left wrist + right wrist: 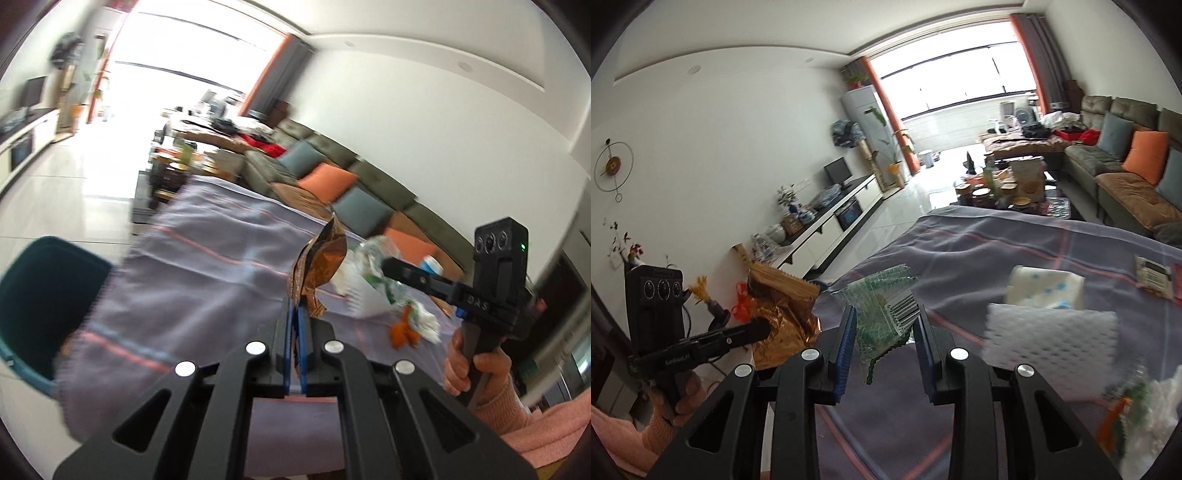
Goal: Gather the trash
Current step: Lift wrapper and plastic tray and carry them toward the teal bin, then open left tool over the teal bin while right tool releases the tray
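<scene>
Left wrist view: the left gripper (295, 314) is clamped tight on a brown foil wrapper (321, 266), which stands up out of its blue pads (301, 332) above the bench (207, 266), a surface under a grey cloth with pink stripes. Off the bench's left edge sits a teal bin (40, 295) on the floor. Toward the right side, the right gripper (388, 264) holds a green-printed clear wrapper (376, 254), a hand (476, 369) in a pink sleeve (517, 413) on its grip.

Right wrist view: that wrapper (882, 314), barcode showing, sits pinched between the half-closed pads (846, 343). More trash lies on the cloth toward the right edge: a white foam sheet (1052, 350), a tissue pack (1049, 288), a small packet (1152, 280), and crumpled white and orange scraps (1137, 417) at the near right corner.
</scene>
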The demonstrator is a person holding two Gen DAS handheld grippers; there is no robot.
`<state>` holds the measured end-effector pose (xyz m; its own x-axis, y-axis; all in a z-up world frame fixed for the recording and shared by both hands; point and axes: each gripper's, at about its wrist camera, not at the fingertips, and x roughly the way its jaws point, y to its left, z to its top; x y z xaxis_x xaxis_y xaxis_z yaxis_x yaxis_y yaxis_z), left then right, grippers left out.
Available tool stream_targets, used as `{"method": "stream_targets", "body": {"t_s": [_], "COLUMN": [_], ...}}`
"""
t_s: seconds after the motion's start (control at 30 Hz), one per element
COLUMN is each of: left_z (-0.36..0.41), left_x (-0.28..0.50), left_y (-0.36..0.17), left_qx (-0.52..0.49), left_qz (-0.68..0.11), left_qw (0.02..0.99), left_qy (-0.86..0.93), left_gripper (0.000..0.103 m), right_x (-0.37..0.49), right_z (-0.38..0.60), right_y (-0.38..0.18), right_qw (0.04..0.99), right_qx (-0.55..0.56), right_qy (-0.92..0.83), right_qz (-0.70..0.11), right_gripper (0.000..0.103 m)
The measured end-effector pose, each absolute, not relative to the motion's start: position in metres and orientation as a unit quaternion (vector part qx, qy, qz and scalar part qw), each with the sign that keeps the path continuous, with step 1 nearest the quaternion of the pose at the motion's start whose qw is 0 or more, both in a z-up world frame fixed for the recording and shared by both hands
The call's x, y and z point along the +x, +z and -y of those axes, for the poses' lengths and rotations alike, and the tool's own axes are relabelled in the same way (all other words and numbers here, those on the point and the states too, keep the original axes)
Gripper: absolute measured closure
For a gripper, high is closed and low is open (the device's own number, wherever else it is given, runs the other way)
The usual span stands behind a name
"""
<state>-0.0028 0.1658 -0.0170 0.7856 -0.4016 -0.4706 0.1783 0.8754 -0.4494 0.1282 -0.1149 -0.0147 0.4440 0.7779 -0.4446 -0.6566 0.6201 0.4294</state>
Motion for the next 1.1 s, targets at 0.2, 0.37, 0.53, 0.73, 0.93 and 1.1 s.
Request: {"method": "stream_targets", "body": {"t_s": [0.2,0.37,0.53,0.73,0.93,1.1], "left_z": [-0.218,-0.256,-0.287,-0.315,-0.338,-0.350], "left_x": [-0.021,-0.031,-0.035,-0.036,-0.033,-0.027], "left_y": [-0.013,-0.013,-0.015,-0.021,-0.036,-0.049], "left_qx": [-0.214,-0.225,-0.235,-0.240,-0.255,-0.268], "left_qz": [-0.275,-0.269,-0.267,-0.276,-0.290,-0.299], "left_qw": [0.934,0.936,0.935,0.929,0.919,0.911], "left_qy": [-0.085,-0.033,0.012,0.055,0.081,0.098], "left_gripper": [0.098,0.098,0.098,0.098,0.098,0.098], "right_x": [0.136,0.143,0.147,0.150,0.157,0.161], "right_z": [0.059,0.006,-0.043,-0.091,-0.130,-0.153], "right_y": [-0.013,-0.010,-0.009,-0.015,-0.028,-0.039], "right_qw": [0.818,0.794,0.779,0.761,0.747,0.741], "right_qx": [0.069,0.048,0.027,0.011,-0.001,-0.014], "right_qy": [0.471,0.508,0.530,0.547,0.547,0.543], "right_qz": [-0.323,-0.329,-0.334,-0.350,-0.376,-0.395], "right_gripper": [0.072,0.072,0.072,0.071,0.071,0.071]}}
